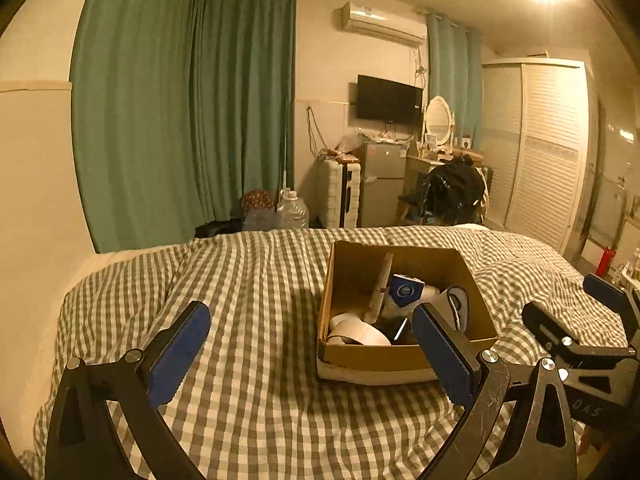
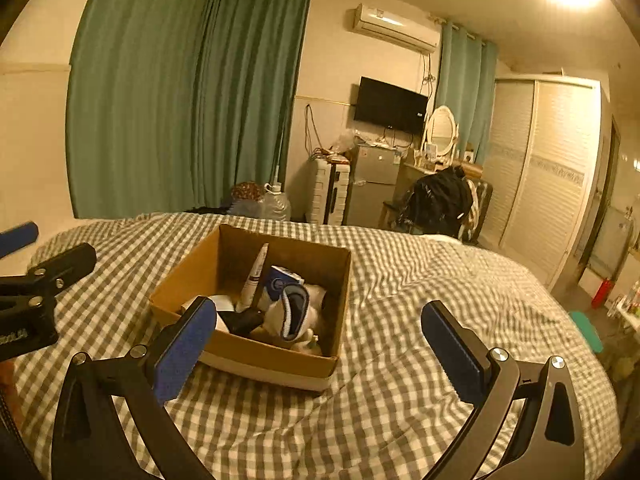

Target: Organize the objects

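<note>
An open cardboard box point(image 1: 404, 354) sits on a checked bedspread point(image 1: 256, 280); it also shows in the right wrist view point(image 2: 256, 354). Inside lie a white tube point(image 1: 381, 284), a blue box point(image 1: 405, 290), a white and blue pouch point(image 2: 294, 312) and other white and dark items. My left gripper point(image 1: 310, 326) is open and empty, hovering over the bed just left of the box. My right gripper point(image 2: 318, 322) is open and empty, at the box's near right side. The right gripper shows at the left view's edge point(image 1: 576, 312).
Green curtains point(image 1: 180, 100) hang behind the bed. Beyond the bed's far edge stand water jugs point(image 1: 292, 210), a small fridge point(image 1: 378, 184), a chair with dark clothes point(image 1: 452, 192), a wall TV point(image 1: 388, 100) and a white wardrobe point(image 1: 536, 148).
</note>
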Motion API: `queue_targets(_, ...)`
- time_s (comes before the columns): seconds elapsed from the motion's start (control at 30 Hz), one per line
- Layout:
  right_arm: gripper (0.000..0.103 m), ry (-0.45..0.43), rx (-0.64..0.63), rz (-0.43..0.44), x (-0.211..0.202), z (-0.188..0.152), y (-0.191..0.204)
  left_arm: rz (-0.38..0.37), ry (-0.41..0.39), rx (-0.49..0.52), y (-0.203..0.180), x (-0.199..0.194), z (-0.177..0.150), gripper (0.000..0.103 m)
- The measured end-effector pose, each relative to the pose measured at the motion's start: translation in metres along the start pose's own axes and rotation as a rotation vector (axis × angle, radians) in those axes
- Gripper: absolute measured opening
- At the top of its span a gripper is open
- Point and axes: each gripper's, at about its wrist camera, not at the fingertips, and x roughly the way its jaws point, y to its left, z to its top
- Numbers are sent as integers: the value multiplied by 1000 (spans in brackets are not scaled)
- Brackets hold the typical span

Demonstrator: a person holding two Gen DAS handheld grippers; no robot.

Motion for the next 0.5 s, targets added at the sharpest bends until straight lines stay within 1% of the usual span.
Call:
queue_targets(0.17,103,1,31,-8,0,-1,-6,33,-9,62,-11,1,-4,103)
queue_targets(0.27,103,5,46,-1,-2,-2,-9,21,-6,62,-11,0,-3,103)
queue_targets(0.5,103,7,77,-4,-3,-3,-16,20,2,59,-9,1,-2,103)
